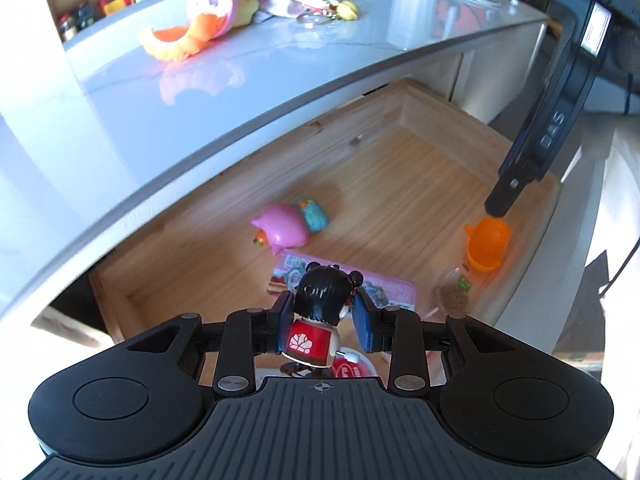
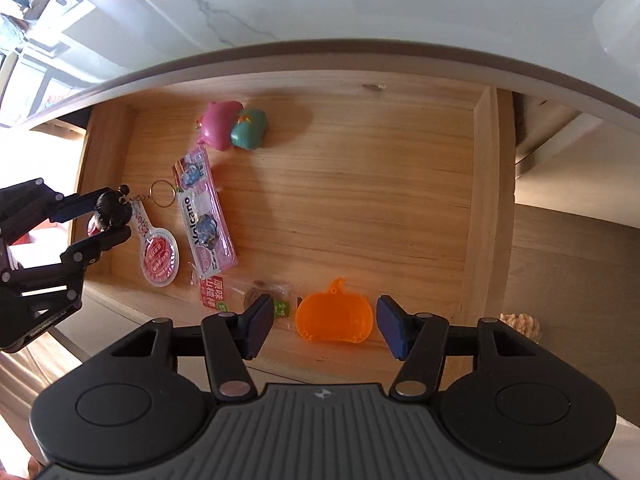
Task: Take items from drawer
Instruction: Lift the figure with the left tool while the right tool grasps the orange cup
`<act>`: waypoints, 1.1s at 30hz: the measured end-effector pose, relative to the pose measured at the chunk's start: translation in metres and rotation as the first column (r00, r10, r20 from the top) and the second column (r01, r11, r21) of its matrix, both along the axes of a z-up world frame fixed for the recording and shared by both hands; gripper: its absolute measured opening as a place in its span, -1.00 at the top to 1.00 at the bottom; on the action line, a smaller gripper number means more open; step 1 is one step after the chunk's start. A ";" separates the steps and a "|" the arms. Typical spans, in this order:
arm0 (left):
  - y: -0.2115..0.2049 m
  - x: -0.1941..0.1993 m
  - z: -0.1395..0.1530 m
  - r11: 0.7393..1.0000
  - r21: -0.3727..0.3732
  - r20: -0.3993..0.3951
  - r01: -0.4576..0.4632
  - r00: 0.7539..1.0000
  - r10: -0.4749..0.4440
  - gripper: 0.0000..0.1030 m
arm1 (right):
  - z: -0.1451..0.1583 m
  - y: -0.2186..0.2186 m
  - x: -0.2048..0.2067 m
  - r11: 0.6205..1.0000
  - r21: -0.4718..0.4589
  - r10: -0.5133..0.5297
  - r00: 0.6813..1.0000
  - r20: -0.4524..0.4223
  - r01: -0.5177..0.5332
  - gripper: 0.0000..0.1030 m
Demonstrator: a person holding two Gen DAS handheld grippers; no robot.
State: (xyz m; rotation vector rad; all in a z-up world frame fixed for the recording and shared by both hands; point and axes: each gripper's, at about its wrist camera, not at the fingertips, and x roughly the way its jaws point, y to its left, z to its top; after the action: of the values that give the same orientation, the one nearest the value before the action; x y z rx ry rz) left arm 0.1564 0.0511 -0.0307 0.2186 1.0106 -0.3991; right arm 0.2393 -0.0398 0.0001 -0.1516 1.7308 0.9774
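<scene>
Clamping a black-haired, red-shirted toy figurine (image 1: 316, 320) upright over the open wooden drawer (image 2: 486, 200), left gripper (image 1: 323, 316); right gripper (image 2: 325, 324) wide above flat orange pumpkin-shaped plastic piece (image 2: 335, 318); pink Volcano packet (image 2: 206, 216) lies lengthwise front-to-back.

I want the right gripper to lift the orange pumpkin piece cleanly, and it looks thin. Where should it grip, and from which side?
The orange pumpkin piece lies flat on the drawer floor, near the front edge. Probably best to come straight down with the right gripper, which is open with one finger on each side of it, and pinch its left and right rounded edges; the small top loop looks too slight to hold.
</scene>
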 end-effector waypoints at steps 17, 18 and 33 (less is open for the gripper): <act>0.008 -0.017 0.014 1.000 -0.004 0.000 -0.015 1.000 0.015 0.31 | -0.064 0.069 -0.046 0.896 -0.265 0.352 0.934 -0.066 -0.357 -0.08; 0.008 -0.017 0.014 1.000 -0.008 0.003 -0.016 1.000 0.016 0.31 | -0.065 0.069 -0.045 0.897 -0.262 0.349 0.934 -0.076 -0.357 -0.04; 0.013 -0.021 0.024 0.998 -0.040 0.048 -0.038 0.998 0.040 0.31 | 0.003 -0.002 -0.024 0.991 0.024 0.129 0.991 0.036 -0.130 0.90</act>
State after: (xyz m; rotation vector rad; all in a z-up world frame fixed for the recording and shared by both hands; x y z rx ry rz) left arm 0.1352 0.0638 -0.0065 0.1727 0.9574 -0.3760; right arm 0.2157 -0.0413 0.0026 -0.2651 1.6921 1.0860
